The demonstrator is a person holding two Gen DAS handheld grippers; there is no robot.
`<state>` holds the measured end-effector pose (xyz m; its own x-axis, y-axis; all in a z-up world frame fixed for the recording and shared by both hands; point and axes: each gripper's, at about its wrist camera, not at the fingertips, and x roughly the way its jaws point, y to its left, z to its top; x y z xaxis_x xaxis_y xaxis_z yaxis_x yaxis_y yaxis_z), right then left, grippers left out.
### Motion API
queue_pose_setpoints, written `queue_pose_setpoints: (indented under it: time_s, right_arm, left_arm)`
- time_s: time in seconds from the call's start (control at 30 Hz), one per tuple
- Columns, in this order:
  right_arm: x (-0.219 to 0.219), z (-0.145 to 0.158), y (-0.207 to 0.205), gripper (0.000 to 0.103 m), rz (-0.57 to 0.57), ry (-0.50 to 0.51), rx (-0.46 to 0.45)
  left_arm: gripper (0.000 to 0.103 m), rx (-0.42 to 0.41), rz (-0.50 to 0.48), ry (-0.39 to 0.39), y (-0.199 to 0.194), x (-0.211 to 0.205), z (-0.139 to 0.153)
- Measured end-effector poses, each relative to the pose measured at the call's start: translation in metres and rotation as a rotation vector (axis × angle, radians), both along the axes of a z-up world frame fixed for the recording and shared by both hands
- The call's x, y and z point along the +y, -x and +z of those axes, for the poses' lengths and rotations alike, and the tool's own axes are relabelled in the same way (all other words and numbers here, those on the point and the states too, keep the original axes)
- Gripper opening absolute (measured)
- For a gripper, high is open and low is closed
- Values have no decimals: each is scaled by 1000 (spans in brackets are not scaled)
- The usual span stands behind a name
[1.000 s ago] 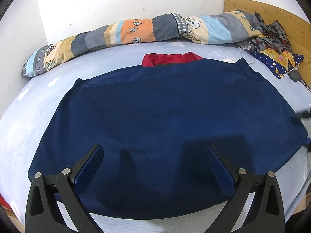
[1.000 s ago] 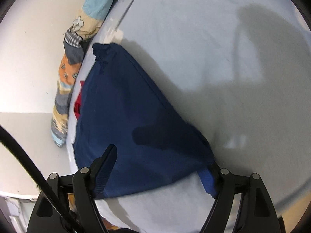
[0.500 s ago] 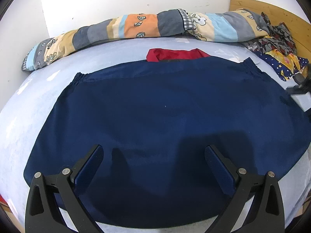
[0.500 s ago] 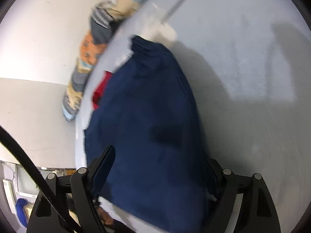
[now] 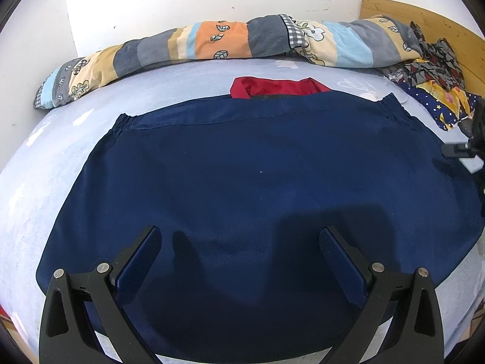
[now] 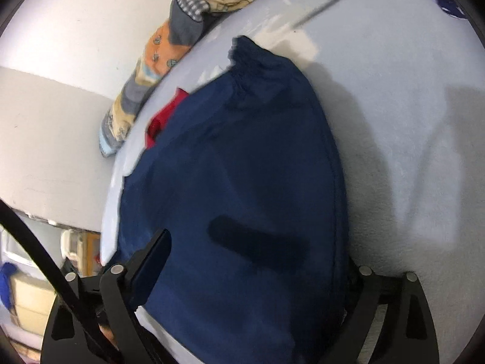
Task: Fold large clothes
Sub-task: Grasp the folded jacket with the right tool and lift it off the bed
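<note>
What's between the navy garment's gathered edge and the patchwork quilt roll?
In the left wrist view: a red garment tucked under the navy garment, then bare light-blue sheet to the quilt roll.

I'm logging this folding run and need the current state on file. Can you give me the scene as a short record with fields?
surface: bed with pale blue sheet
main item: navy garment, spread flat, gathered band at the far edge
under its far edge: red garment, partly covered
along the wall: patchwork blanket roll
far right corner: pile of patterned clothes
left gripper: open, over the navy garment's near edge
right gripper: open, at the garment's side edge
fold: not begun
</note>
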<state>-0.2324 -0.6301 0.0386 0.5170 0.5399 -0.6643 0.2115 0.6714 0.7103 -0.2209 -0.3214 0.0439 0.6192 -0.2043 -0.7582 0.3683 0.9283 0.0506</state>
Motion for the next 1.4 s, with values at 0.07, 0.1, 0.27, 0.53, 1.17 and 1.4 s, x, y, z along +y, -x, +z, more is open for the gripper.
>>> queue_pose_setpoints:
  time_s: [0.07, 0.1, 0.27, 0.53, 1.17, 1.4]
  right_arm:
    - [22, 20, -13, 88, 85, 29, -102]
    - [27, 26, -19, 87, 102, 18, -120]
    - [21, -5, -36, 42, 48, 68, 48]
    - [19, 27, -16, 16, -40, 1, -56]
    - [71, 115, 7, 15, -231, -271, -182]
    - [95, 126, -3, 15, -346, -326, -176]
  left_arm:
    - [103, 0, -1, 2, 0, -1, 0]
    - [103, -3, -2, 3, 0, -1, 1]
    - [103, -24, -1, -22, 1, -4, 0]
    - [103, -75, 36, -26, -13, -4, 12]
    - [99, -46, 117, -134, -30, -10, -23]
    - [98, -201, 242, 4, -34, 58, 68]
